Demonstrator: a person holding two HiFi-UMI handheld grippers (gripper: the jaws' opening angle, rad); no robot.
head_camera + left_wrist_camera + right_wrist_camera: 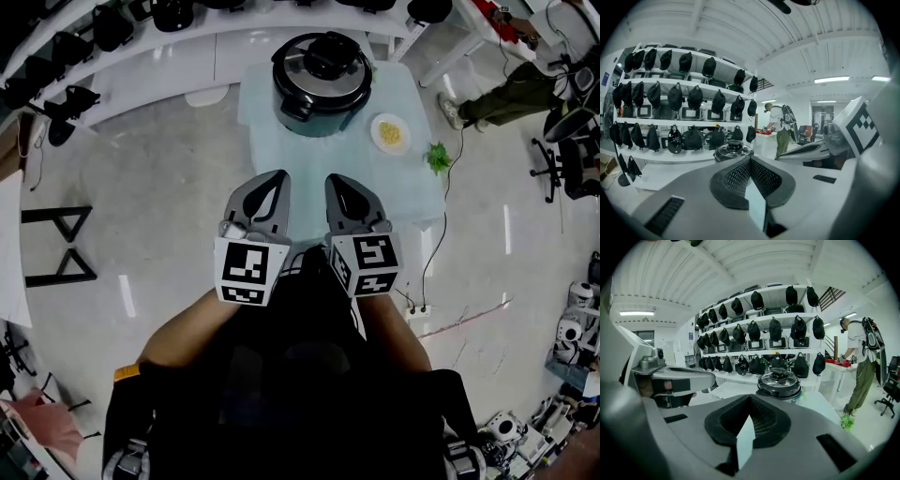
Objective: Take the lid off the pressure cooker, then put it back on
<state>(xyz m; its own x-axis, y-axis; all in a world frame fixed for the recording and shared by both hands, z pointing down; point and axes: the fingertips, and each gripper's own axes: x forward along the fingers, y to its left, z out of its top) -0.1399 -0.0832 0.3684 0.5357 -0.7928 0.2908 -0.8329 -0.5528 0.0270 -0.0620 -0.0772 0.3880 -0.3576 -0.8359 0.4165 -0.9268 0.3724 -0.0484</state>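
Pressure cooker, lid on, on table, well ahead of left gripper and right gripper; both closed on nothing. Plate beside cooker; green sprig near table's edge.

pressure cooker base hidden behind left gripper, plate contents indistinct

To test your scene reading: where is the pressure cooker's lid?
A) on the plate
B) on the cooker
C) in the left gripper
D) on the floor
B: the lid sits on the pressure cooker, and the left gripper and right gripper hold nothing.
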